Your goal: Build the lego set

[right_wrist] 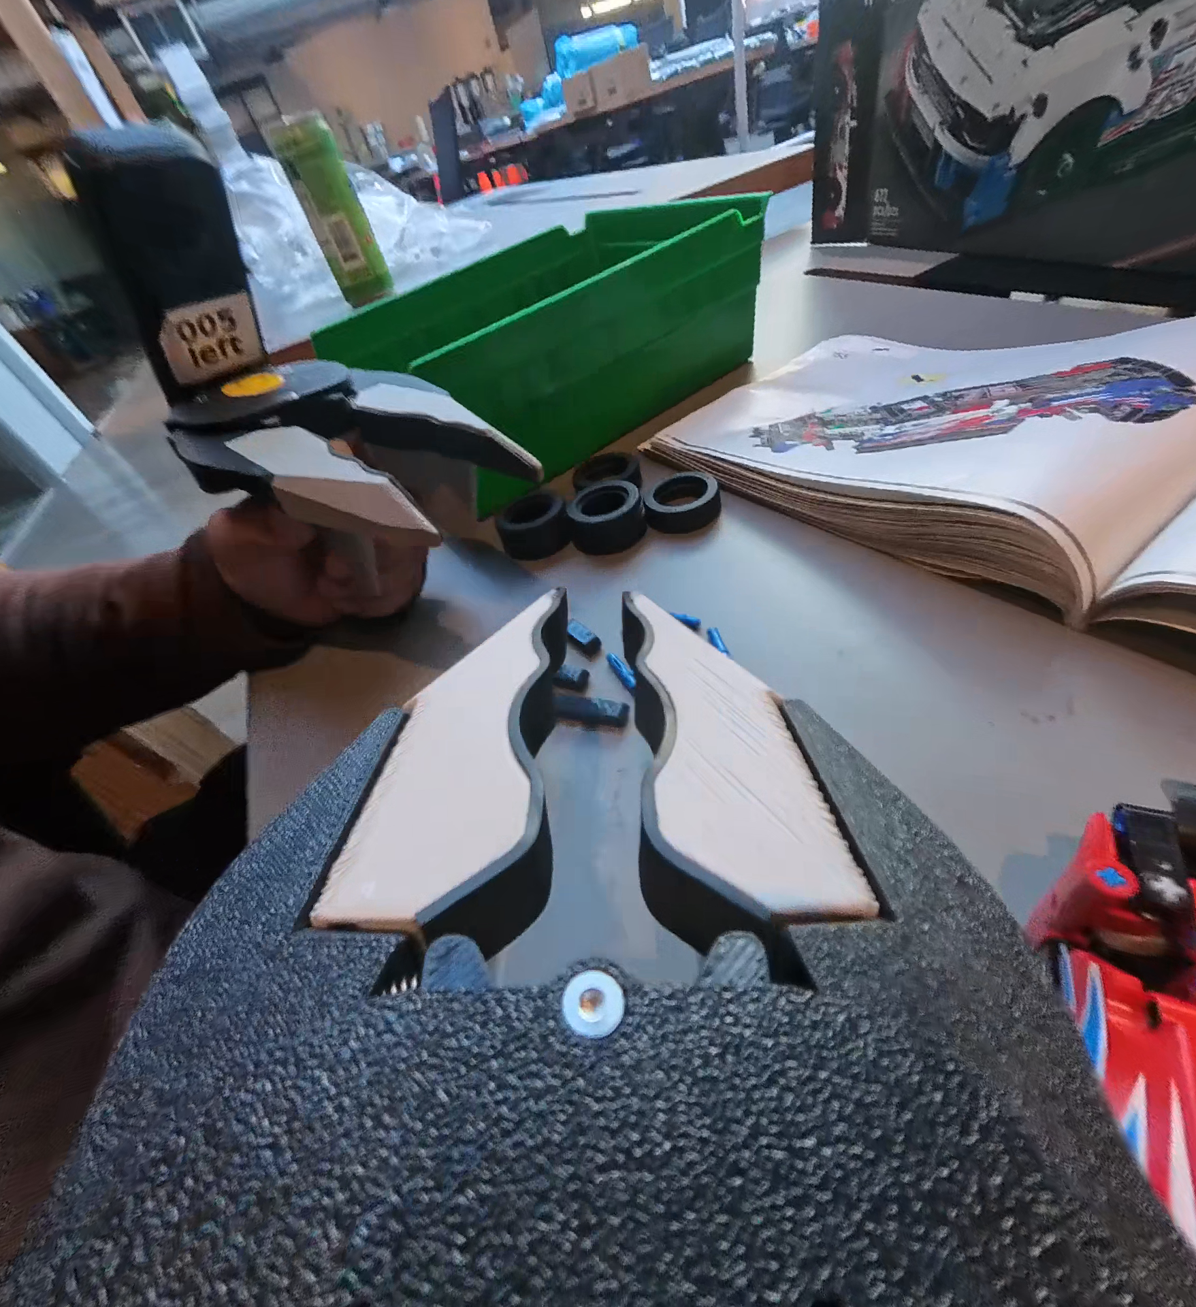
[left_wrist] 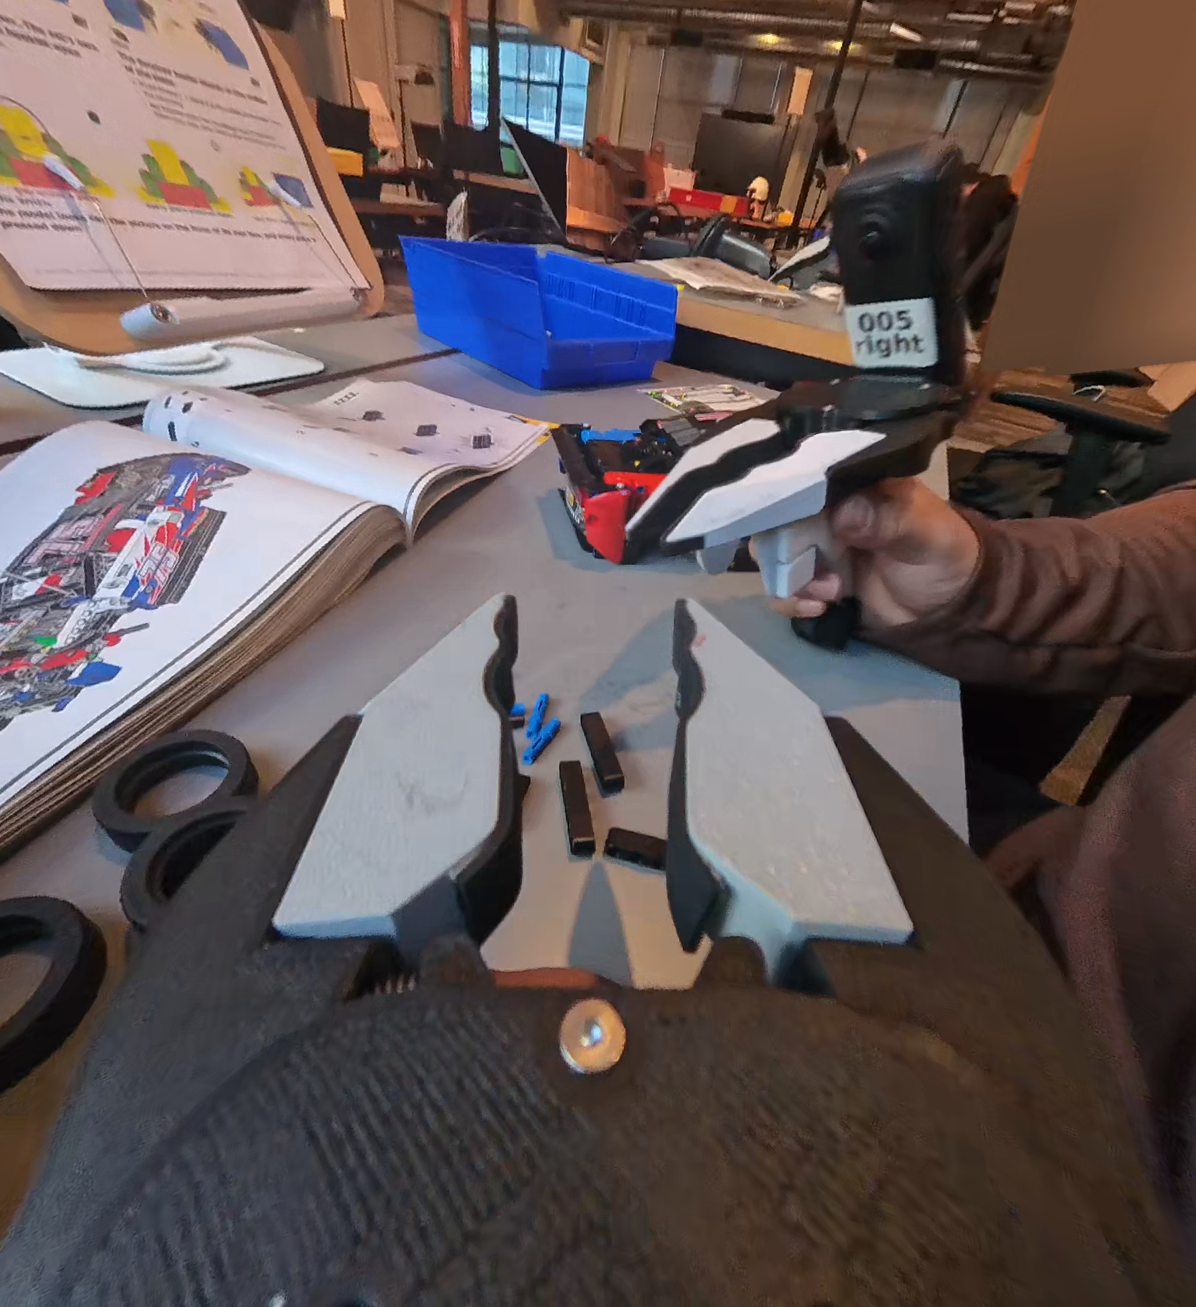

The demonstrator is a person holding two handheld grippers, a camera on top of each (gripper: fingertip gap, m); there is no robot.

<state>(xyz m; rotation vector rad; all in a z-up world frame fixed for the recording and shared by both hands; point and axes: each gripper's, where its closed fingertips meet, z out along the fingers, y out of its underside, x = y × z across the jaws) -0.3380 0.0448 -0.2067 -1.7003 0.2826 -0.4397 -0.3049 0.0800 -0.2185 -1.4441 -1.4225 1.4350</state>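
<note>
The left tongs [left_wrist: 591, 615] are gaping wide and gripping nothing, hovering over loose black beams [left_wrist: 600, 751] and blue pins [left_wrist: 538, 728] on the counter [left_wrist: 453, 566]. The right tongs [right_wrist: 595, 601] are standing slightly parted, likewise empty. The red model [right_wrist: 1146, 990] is sitting beside them; tires [right_wrist: 605, 506] and manual [right_wrist: 1005, 481] are lying beyond.

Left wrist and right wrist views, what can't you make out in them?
- Red lego model: left wrist view, right gripper covers its near side; right wrist view, frame edge cuts it.
- Blue pins: right wrist view, fingers hide some.
- Green bin: contents hidden by its wall.
</note>
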